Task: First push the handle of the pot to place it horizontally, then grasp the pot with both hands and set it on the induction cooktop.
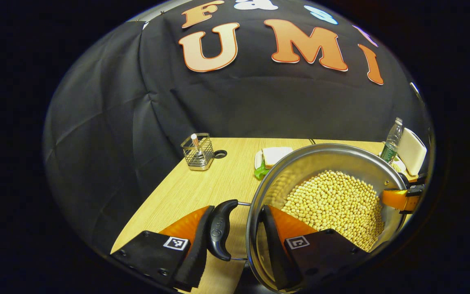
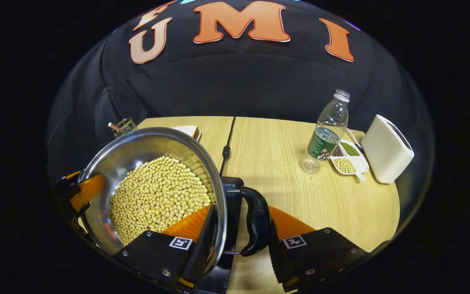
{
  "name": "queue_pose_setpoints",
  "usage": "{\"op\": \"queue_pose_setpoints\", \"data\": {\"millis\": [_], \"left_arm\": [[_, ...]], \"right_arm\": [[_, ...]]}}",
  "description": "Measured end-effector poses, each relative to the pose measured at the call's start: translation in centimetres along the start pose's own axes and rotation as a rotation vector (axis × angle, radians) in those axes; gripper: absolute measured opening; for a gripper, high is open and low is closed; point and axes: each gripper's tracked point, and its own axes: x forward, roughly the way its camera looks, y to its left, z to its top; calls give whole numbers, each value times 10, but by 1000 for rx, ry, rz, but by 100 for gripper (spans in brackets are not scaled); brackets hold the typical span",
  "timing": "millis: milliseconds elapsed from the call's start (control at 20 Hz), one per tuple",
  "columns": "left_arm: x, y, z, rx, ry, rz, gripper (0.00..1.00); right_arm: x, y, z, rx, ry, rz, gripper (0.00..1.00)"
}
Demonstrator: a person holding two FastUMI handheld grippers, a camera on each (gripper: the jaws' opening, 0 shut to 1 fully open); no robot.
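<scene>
A steel pot (image 1: 300, 163) filled with soybeans (image 1: 337, 204) has a black loop handle (image 1: 218, 234) on each side. My left gripper (image 1: 238, 209) is shut across the near handle and rim, one finger outside the handle and the other inside the pot. In the right gripper view, my right gripper (image 2: 241, 208) clamps the opposite handle (image 2: 256, 224) and rim of the pot (image 2: 137, 147) the same way. The black induction cooktop (image 2: 231, 196) lies under the pot's right edge. I cannot tell whether the pot rests on it.
On the wooden table (image 2: 284, 183) stand a water bottle (image 2: 327, 134), a divided dish of beans (image 2: 347, 161) and a white box-shaped appliance (image 2: 386, 149). The cooktop's cable (image 2: 227, 139) runs to the back. A wire basket (image 1: 197, 152) and a sandwich plate (image 1: 273, 157) sit behind the pot.
</scene>
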Motion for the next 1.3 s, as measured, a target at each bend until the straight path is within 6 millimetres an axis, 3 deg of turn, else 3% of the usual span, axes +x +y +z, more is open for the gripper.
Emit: {"op": "queue_pose_setpoints", "data": {"millis": [400, 650, 750, 900, 950, 1000, 1100, 1150, 1300], "left_arm": [[10, -5, -10, 4, 44, -9, 73], [5, -3, -5, -20, 28, 0, 79], [-3, 10, 25, -1, -80, 44, 80], [-17, 46, 76, 49, -249, 183, 78], [-25, 45, 86, 33, -288, 177, 86], [-31, 40, 97, 12, -318, 168, 78], [-43, 30, 114, -9, -368, 146, 80], [-55, 24, 124, -28, -391, 128, 87], [-92, -8, 153, -83, -466, 45, 83]], "right_arm": [[-2, 1, 0, 3, 32, 3, 66], [-28, -9, 29, -35, -77, 16, 71], [-47, -16, 41, -34, -120, 23, 72], [-78, -35, 57, -48, -208, 5, 73], [-89, -40, 62, -47, -236, 6, 74], [-99, -46, 65, -45, -265, 4, 75], [-125, -62, 75, -45, -335, -6, 75], [-136, -70, 80, -54, -372, -13, 79], [-174, -95, 91, -93, -467, -53, 81]]}}
